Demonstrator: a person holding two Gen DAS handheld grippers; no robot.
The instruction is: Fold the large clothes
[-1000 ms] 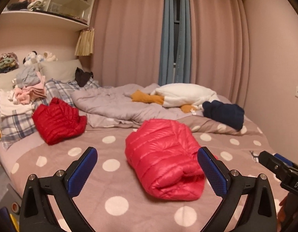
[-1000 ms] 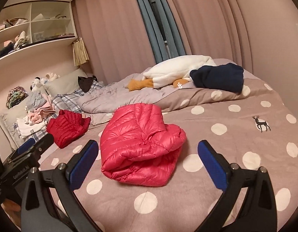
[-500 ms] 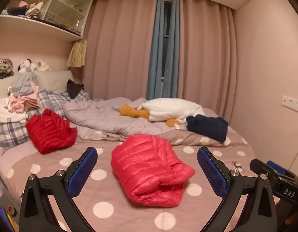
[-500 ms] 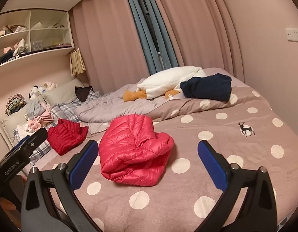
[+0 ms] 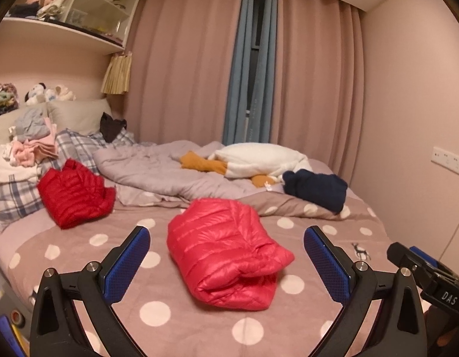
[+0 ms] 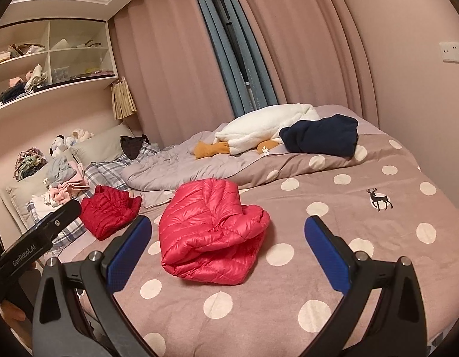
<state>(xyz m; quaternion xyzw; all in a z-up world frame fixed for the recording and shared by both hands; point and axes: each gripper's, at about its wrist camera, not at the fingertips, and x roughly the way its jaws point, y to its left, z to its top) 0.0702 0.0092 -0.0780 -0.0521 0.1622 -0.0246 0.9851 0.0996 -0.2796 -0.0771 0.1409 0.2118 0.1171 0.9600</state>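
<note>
Pink down jacket (image 5: 226,253) lies folded into a thick bundle on the polka-dot bed (image 5: 158,312), near the middle of the foot end and well clear of the bed's side edges. It looks light, puffy and soft, with a glossy quilted shell that is likely slippery and springy, so a fold may creep open once released. A pinch on a seam or hem edge, through a few layers, should hold better than a pinch on the rounded, air-filled bulge. In the left wrist view the bundle's long axis runs from the headboard side toward the foot edge, angled slightly right, with the rolled open end (image 5: 259,279) facing the near foot corner on the right. The right wrist view (image 6: 211,232) shows that same loose end turned rightward. A second red jacket (image 5: 74,193) rests by the plaid pillow.

The left tool (image 5: 226,267) is spread wide and carrying nothing, held above the bed; the right tool (image 6: 228,255) is likewise spread and free.
</note>
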